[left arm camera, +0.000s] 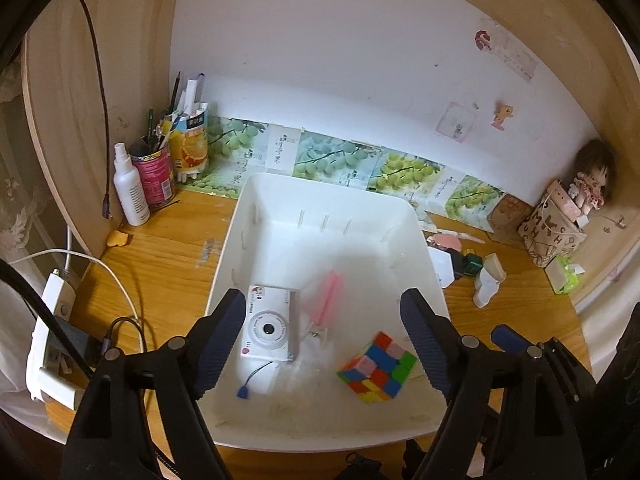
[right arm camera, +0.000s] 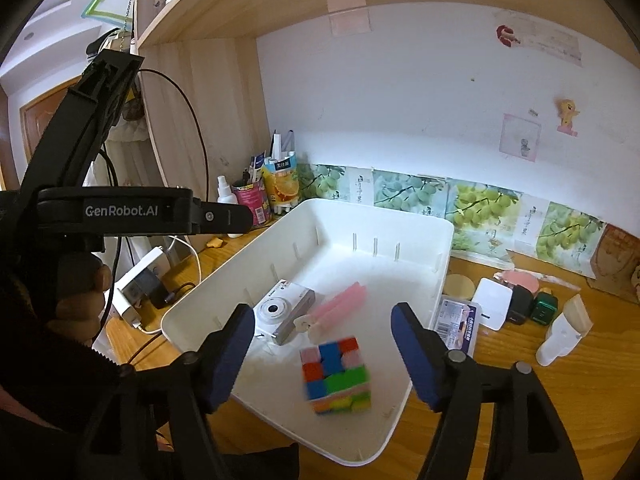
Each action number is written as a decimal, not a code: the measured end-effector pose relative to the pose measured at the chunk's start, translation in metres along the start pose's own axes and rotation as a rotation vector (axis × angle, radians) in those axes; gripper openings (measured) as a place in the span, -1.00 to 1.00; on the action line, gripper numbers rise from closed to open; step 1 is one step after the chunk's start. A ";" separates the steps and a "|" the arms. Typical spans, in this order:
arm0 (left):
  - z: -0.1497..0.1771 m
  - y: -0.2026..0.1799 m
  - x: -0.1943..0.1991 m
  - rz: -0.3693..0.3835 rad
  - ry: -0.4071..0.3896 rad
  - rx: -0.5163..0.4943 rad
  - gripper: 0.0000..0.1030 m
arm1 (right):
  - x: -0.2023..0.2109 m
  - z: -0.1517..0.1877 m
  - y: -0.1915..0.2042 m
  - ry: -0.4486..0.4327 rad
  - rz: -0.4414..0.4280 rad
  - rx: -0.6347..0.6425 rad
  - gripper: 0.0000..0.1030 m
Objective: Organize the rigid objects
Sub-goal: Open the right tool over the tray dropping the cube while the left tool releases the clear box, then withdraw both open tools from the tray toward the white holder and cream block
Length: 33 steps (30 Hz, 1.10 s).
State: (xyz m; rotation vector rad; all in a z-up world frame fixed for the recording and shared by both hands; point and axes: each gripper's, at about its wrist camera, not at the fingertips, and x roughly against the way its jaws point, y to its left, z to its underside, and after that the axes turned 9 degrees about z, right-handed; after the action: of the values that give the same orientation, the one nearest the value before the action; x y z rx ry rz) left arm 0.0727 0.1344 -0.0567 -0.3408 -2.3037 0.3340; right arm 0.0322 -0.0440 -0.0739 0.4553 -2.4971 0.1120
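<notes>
A white plastic bin (left arm camera: 240, 216) (right arm camera: 446, 264) stands on the wooden desk. In it lie a white compact camera (left arm camera: 267, 330) (right arm camera: 285, 312), a blurred pink item (left arm camera: 331, 300) (right arm camera: 342, 303) and a multicoloured puzzle cube (left arm camera: 376, 368) (right arm camera: 337, 376). The cube looks blurred in the right wrist view. My left gripper (left arm camera: 322, 304) hangs open above the bin, its pads apart from the camera and the pink item. My right gripper (right arm camera: 322, 314) is also open over the bin, with the cube below and free of its pads.
Pen cups (left arm camera: 154, 172) and a spray bottle (left arm camera: 130, 188) stand at the back left. A power strip (left arm camera: 50, 320) with cables lies left of the bin. Right of the bin are a white charger (right arm camera: 494, 308), small dark boxes (right arm camera: 532, 306), a white bottle (right arm camera: 560, 336) and a doll (left arm camera: 592, 184).
</notes>
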 end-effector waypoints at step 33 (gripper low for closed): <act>-0.006 -0.122 -0.041 0.081 -0.023 0.008 0.65 | 0.036 -0.003 -0.113 0.044 0.097 0.007 0.57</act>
State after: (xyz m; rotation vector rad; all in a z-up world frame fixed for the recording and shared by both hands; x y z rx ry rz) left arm 0.0867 0.0075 -0.0382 -0.4291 -2.3150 0.3895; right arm 0.0457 -0.1603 -0.0535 0.3307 -2.4761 0.1673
